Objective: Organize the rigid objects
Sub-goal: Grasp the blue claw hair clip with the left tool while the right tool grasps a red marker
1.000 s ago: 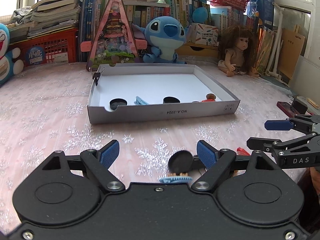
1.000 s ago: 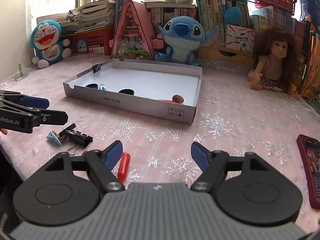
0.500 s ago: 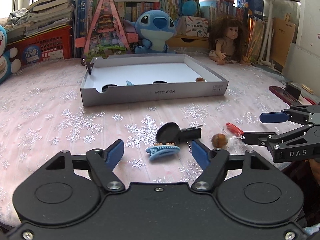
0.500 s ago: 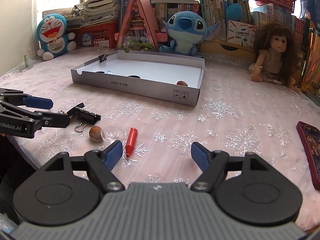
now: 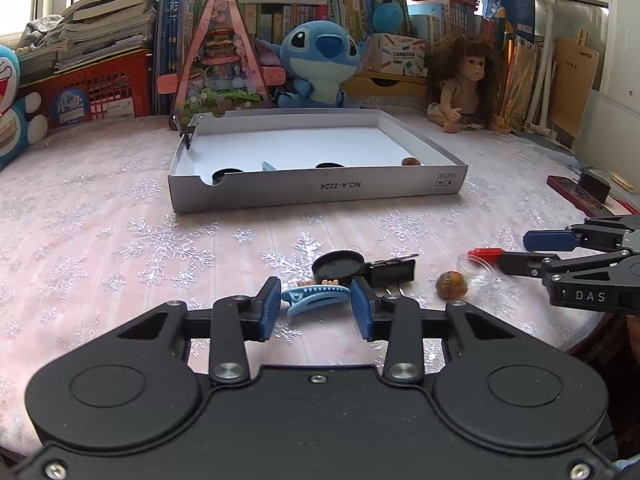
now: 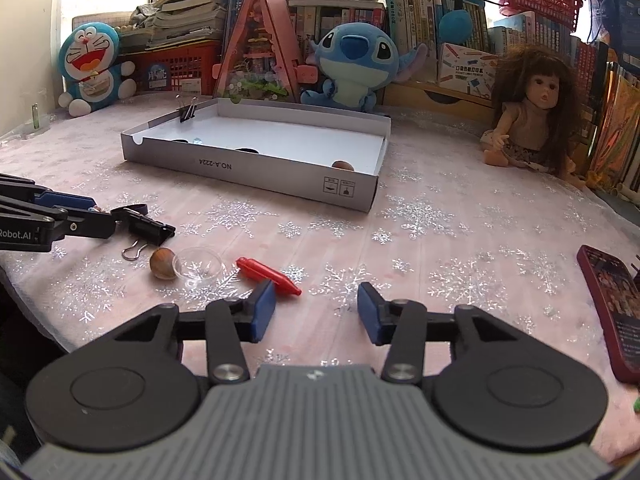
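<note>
Our left gripper has just been closing; its fingers now pinch a pale-blue toothed hair clip on the table. Right gripper, also closing, stands open, empty. The box holds dark discs and a nut.

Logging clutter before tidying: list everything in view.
Shallow cardboard box: one, white, mid-table.
Toothed plastic hair clip: one, light blue, between left tongs.
Round discs: three, black, one behind clip, two boxed.
Metal binder clips: two, black, beside disc, on box wall.
Round nuts: two, brown, beside dish, in box.
Small plastic dish: one, clear, beside stick.
Crayon-like stick: one, red, near right tongs.
Flat phone: one, maroon, right edge.
Stuffed toy: one, blue, behind box.
Left tongs: one, black, jaws just closing on hair clip.
Right tongs: one, black, jaws just closing, empty.
</note>
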The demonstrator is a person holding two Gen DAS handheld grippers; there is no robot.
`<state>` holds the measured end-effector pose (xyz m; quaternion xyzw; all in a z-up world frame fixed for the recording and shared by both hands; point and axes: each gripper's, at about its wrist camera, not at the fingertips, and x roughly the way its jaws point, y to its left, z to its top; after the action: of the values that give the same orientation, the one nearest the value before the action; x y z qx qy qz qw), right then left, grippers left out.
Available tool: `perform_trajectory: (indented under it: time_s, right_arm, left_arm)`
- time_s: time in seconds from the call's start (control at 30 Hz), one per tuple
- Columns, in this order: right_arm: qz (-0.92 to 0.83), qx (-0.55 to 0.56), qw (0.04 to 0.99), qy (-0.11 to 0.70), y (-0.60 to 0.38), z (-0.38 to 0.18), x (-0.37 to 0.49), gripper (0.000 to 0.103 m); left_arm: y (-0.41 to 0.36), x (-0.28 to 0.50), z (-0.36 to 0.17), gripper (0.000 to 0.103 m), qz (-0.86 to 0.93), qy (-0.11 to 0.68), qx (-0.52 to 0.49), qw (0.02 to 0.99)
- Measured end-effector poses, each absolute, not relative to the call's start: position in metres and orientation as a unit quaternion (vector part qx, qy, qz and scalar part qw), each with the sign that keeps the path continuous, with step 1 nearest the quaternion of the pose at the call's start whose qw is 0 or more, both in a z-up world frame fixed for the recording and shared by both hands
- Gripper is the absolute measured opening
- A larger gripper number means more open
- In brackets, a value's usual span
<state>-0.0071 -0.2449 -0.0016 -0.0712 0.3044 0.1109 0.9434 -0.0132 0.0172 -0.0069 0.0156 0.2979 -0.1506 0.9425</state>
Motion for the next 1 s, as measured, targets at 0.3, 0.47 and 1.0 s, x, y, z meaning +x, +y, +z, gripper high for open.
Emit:
perform_trajectory:
  time_s: [0.3,0.47,1.0]
  right_arm:
    - [0.058,-0.057,0.945,0.315,-0.254,0.0,0.002,0.052]
    - [0.069,-0.028,0.937,0.342,-0.245,0.006,-0.001,0.052]
    - [0.076,0.012,0.928,0.363,-0.219,0.008,0.015,0.066]
  left_arm:
    - [0.025,-0.001,-0.006,0.036,-0.127,0.296,0.007,0.947]
    - [0.028,-0.001,-0.008,0.036,-0.121,0.296,0.006,0.948]
    - [0.038,0.003,-0.01,0.036,-0.108,0.292,-0.013,0.95]
